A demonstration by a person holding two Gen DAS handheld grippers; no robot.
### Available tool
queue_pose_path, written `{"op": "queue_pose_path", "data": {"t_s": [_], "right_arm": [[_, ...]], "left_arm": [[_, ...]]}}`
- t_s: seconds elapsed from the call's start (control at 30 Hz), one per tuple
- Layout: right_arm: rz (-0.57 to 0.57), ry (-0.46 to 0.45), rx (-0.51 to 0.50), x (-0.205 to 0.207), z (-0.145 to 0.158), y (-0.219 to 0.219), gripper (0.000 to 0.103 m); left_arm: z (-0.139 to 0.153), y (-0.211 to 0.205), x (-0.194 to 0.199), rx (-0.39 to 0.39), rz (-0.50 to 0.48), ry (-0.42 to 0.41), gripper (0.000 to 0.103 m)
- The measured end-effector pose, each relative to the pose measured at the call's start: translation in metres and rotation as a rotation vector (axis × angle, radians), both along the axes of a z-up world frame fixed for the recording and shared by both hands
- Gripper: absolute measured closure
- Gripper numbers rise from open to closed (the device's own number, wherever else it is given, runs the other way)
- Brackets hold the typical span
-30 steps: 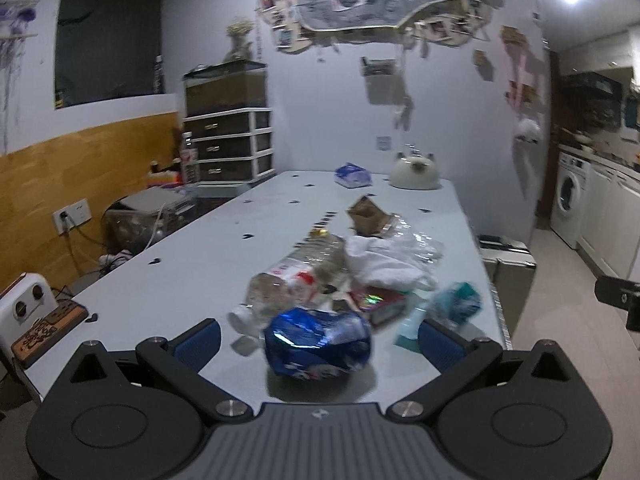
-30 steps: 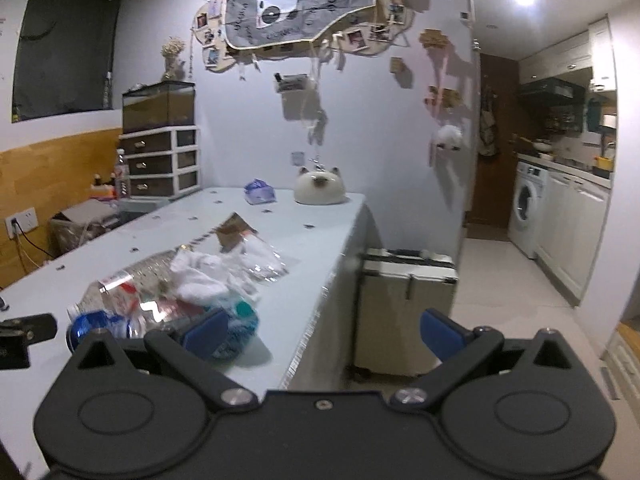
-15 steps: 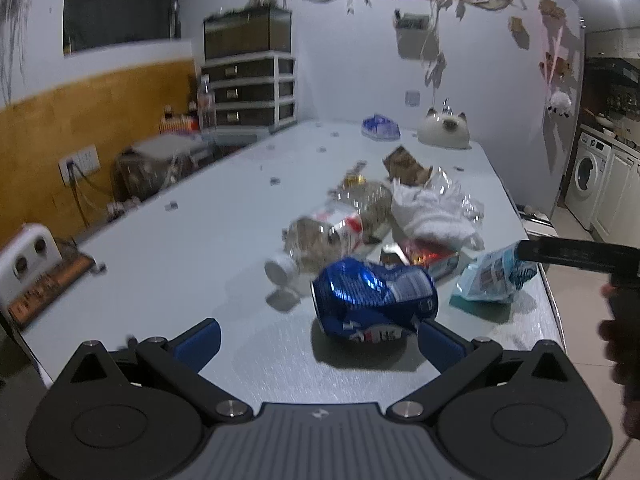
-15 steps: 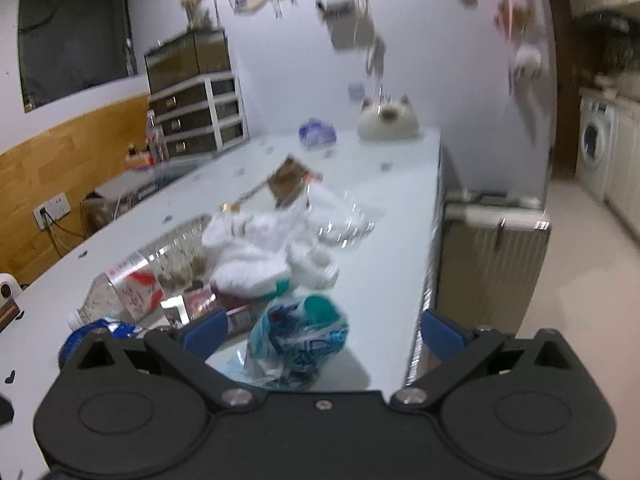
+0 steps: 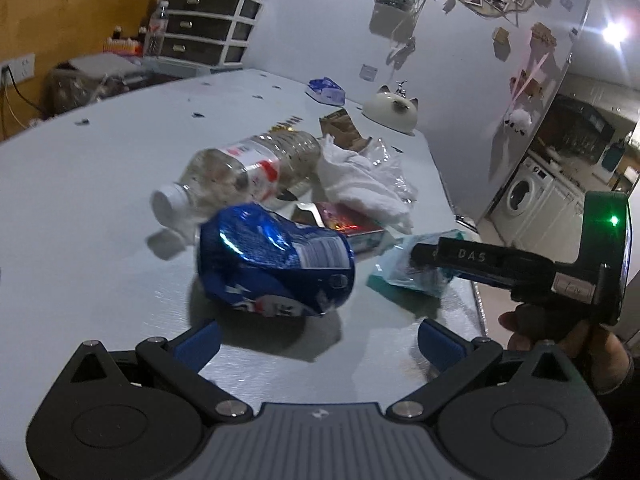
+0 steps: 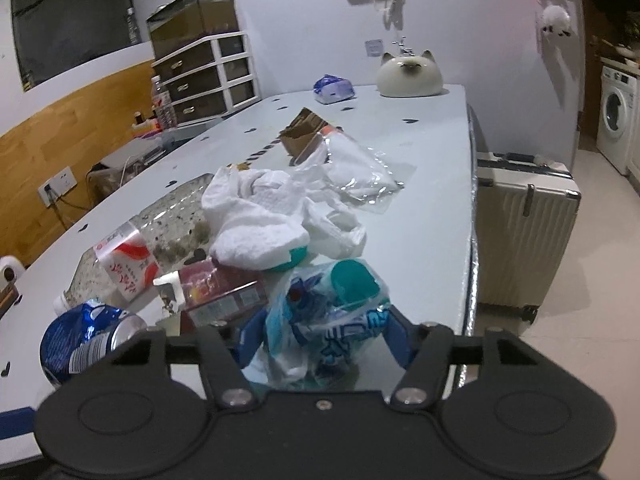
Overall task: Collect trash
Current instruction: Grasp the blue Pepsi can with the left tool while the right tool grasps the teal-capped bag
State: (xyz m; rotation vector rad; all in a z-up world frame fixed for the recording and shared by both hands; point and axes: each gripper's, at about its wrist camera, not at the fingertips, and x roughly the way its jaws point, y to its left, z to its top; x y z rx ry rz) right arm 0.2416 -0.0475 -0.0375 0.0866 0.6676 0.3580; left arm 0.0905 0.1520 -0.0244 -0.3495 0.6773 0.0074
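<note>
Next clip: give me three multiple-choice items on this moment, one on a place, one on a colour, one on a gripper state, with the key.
1. Where does the crushed can lie?
A. Between the left gripper's open fingers
B. On the floor
C. On the suitcase

2. What colour is the bottle's cap?
A. Red
B. White
C. Green

3. What is the right gripper doing?
A. Hanging open over the floor
B. Closing on the teal wrapper
C. Holding the can

Key: 1 A, the can sits on the table ahead of the spread blue pads. 2 B, the cap shows white. 3 B, the pads press the wrapper's sides.
</note>
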Motion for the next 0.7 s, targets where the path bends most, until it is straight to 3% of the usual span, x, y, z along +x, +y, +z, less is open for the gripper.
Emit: {"op": "queue_pose_path", "data": {"t_s": [0.13, 0.37, 0.7], "right_arm": [[0.01, -0.032, -0.021, -0.005, 0.007, 0.002, 0.046], [0.085, -0.146, 0.078, -0.009, 0.04, 0.014, 0.047], [0.264, -0.139, 0.036, -0.014, 0.03, 0.058, 0.047]], "left_arm": [[-0.009, 0.005, 0.008, -0.118, 0.007, 0.016, 0.0], [-0.026, 0.022, 0.015, -0.344, 0.059, 0.026, 0.001], [-0.034, 0.047, 0.019, -0.498, 0.167, -0.053, 0.003]]}}
